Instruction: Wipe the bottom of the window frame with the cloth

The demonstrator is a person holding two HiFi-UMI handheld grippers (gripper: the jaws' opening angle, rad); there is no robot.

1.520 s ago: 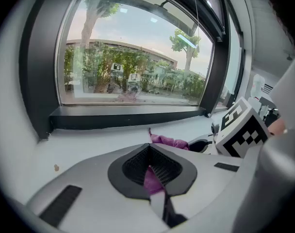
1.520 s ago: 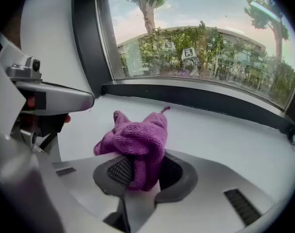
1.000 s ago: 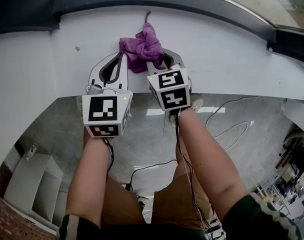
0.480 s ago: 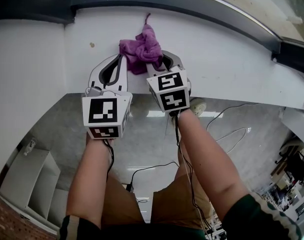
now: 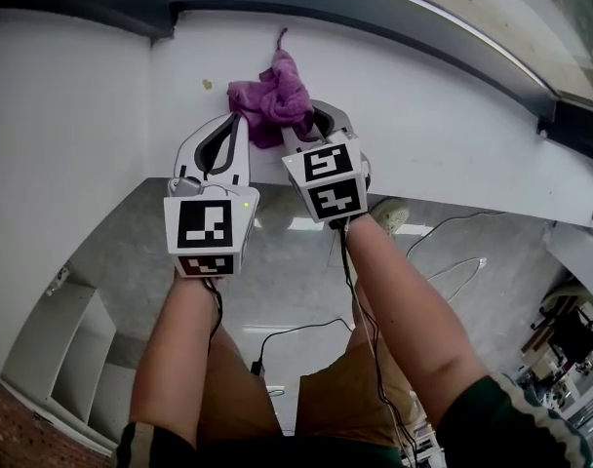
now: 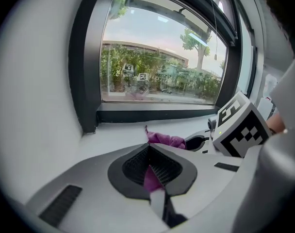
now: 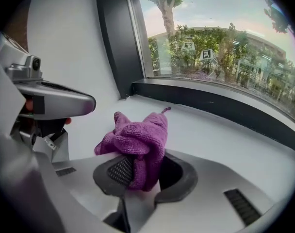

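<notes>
We pinch the cloth (image 5: 272, 96) in left gripper (image 5: 240, 118) and right gripper (image 5: 304, 125), short of the frame (image 5: 375, 3); next, it likely needs pushing there

You hold two grippers, one in each hand: the left gripper (image 6: 150, 154) and the right gripper (image 7: 138, 166). Each one has one cube with black squares on it, so that makes two cubes (image 5: 211, 224) (image 5: 326, 178). There is one purple cloth (image 5: 270, 100). There is one window (image 6: 157, 67) and one white sill (image 5: 423, 125) under it. One small brown speck (image 5: 207, 84) is on the sill. You show two bare arms, the left arm (image 5: 179, 349) and the right arm (image 5: 404, 320). Down on the floor there is one shoe (image 5: 389, 214) and one white shelf (image 5: 77, 359). There are cords (image 5: 296, 330) too, at least two, but they are hard to count.
</notes>
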